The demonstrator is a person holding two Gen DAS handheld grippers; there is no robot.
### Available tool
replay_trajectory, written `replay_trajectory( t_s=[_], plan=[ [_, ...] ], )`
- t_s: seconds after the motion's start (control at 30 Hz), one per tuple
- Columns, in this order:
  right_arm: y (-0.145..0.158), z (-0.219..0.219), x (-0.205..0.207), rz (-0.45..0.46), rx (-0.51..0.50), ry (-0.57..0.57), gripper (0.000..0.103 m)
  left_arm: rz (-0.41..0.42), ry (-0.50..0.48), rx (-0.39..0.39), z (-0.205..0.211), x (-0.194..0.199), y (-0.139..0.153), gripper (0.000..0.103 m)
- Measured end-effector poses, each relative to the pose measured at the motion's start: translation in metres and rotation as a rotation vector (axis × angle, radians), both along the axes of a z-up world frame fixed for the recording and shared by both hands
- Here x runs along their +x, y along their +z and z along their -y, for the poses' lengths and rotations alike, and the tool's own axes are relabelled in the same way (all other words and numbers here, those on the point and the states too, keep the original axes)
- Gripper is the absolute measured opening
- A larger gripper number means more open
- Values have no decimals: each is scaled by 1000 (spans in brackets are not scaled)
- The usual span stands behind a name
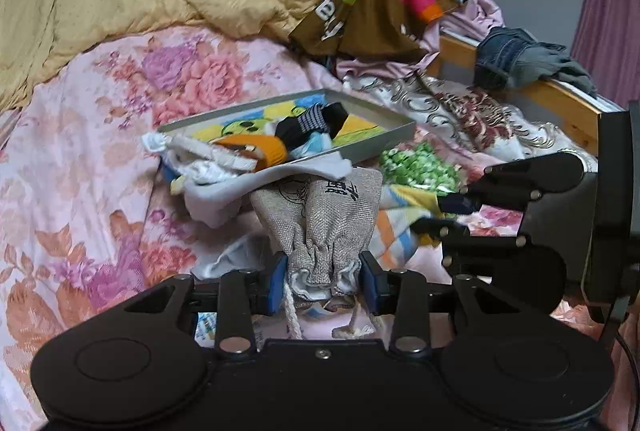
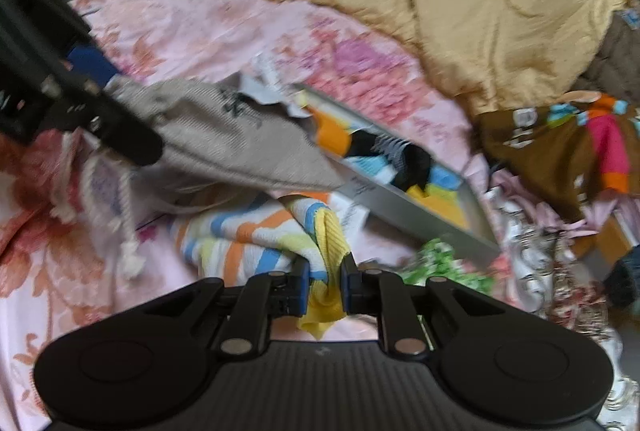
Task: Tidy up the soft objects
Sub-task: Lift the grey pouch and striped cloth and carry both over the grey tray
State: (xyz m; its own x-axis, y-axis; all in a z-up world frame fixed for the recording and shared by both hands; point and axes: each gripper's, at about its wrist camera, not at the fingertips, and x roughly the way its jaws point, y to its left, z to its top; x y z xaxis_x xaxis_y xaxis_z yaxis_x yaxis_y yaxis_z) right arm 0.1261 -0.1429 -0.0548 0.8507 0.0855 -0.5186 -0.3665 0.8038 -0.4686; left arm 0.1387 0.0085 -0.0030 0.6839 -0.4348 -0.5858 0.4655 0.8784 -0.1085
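On the pink floral bedspread, the left gripper pinches a grey linen drawstring pouch, hiding its mouth; the right gripper clamps a striped yellow cloth, blurred.

Grey-beige pouch, striped yellow-orange-blue cloth, pink floral bedsheet

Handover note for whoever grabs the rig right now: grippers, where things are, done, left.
Left gripper: shut on the gathered neck of the grey drawstring pouch.
Right gripper: shut on the yellow edge of the striped cloth.
Grey tray sits on the floral bedspread, already holding socks and small fabric pieces.
Left: place pouch and cloth; green patterned fabric beside the tray is untouched.
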Motion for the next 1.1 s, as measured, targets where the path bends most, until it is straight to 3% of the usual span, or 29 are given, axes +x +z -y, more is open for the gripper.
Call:
replay_trajectory(
  t_s=[0.13,0.63,1.1],
  plan=[
    [11,7,1,65,-3,-43,16,6,-28,-18,2,-3,2,40],
    [53,50,-4,224,162,-177,16,83,-131,-52,11,-18,7,40],
    [66,65,-7,299,241,-236,16,174,-103,-122,4,-24,17,40]
  ],
)
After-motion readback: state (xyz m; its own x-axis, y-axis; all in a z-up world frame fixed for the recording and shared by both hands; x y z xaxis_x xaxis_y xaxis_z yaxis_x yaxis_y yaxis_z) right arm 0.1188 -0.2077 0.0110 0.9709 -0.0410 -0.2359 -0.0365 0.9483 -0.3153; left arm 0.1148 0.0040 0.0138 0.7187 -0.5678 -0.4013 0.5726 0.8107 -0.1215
